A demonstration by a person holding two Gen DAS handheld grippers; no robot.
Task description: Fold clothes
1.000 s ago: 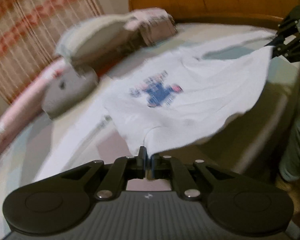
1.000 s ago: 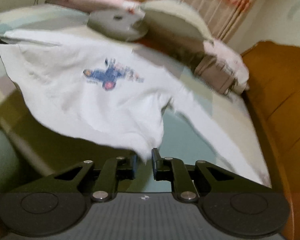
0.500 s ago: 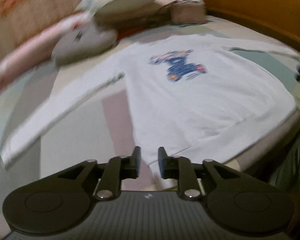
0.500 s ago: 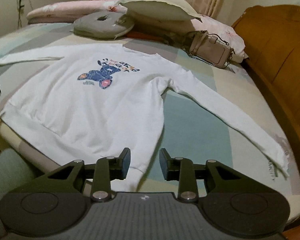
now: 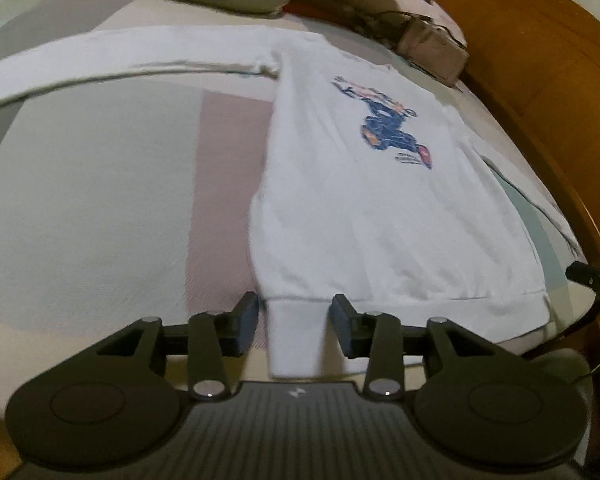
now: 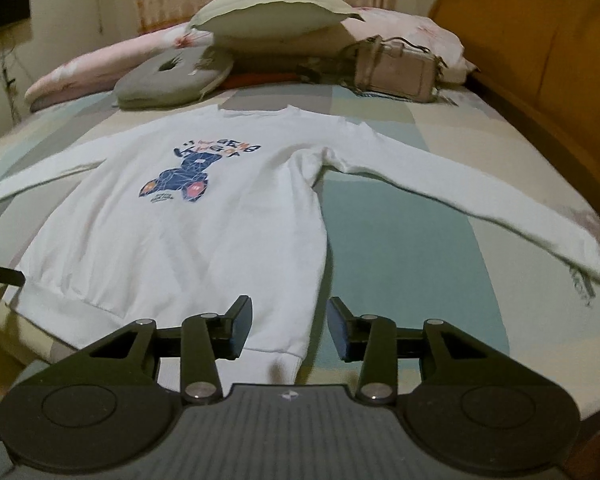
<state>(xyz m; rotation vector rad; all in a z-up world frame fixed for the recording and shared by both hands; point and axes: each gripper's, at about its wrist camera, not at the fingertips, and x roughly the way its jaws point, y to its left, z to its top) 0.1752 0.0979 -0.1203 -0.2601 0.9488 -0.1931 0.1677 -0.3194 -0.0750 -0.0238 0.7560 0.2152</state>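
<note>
Lying flat on the bed (image 6: 400, 248), the white sweatshirt (image 6: 204, 232) spreads its sleeves toward 9 and 3 o'clock. Left claw (image 5: 294, 322) and right claw (image 6: 290, 320) are both opening, pads clear of the hem between them.

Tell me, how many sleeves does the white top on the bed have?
2. One sleeve stretches out to the right of the top, toward the wooden bed frame. The other sleeve stretches out to the left, its end cut off by the picture edge.
</note>
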